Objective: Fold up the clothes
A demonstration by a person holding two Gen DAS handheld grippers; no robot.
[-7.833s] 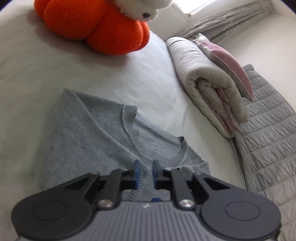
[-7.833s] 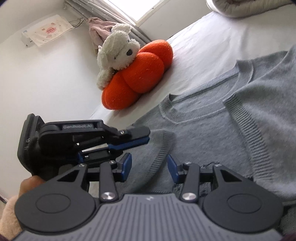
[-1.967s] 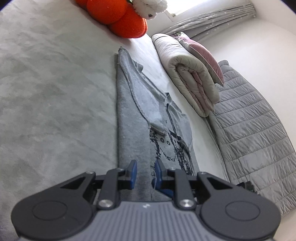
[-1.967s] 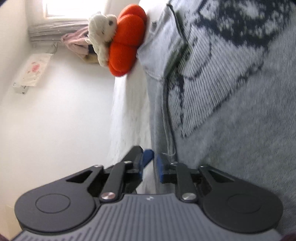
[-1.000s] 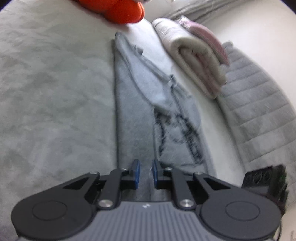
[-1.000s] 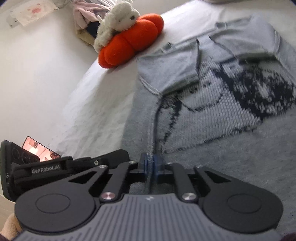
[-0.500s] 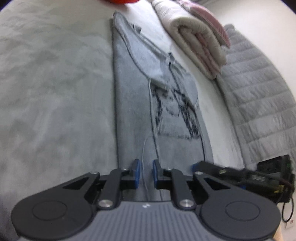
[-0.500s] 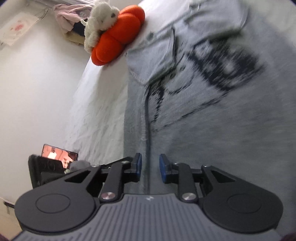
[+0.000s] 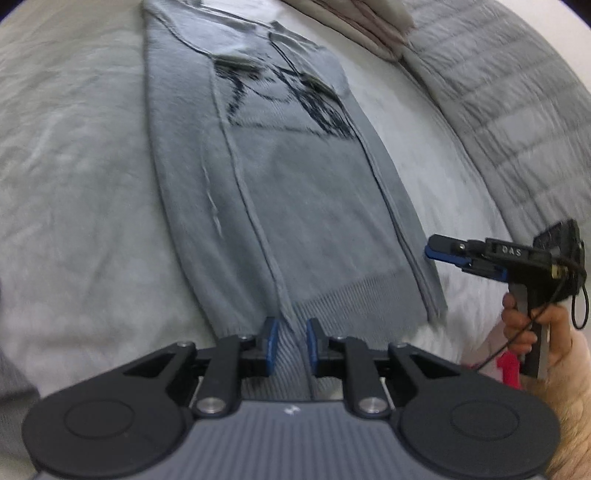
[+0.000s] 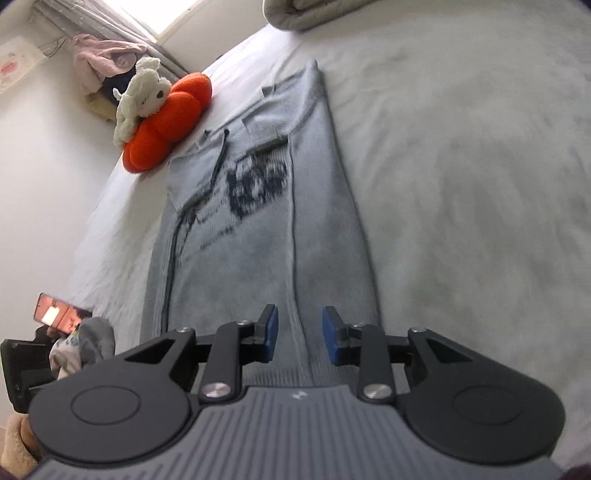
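Note:
A grey knit sweater [image 9: 314, 206] with a dark printed figure lies flat on the bed, its sides folded in so it forms a long strip. My left gripper [image 9: 290, 341] hovers over the ribbed hem; its jaws are opening, with a narrow gap and the pads pressing nothing. In the right wrist view the sweater [image 10: 258, 229] stretches away from my right gripper [image 10: 300, 332], which is over the hem end. Its jaws are opening and hold nothing. The right gripper [image 9: 443, 253] also shows beside the sweater's right edge, held by a hand [image 9: 532, 332].
An orange plush cushion [image 10: 173, 114] with a white soft toy [image 10: 140, 92] on it sits past the collar end. A rolled duvet [image 9: 354, 26] and a quilted grey cover [image 9: 498, 110] lie along one side. A black device with a lit screen [image 10: 48, 314] is at the bed's edge.
The right gripper let go of the sweater's folded edge and opened. Both grippers drew back along the sweater to its hem end.

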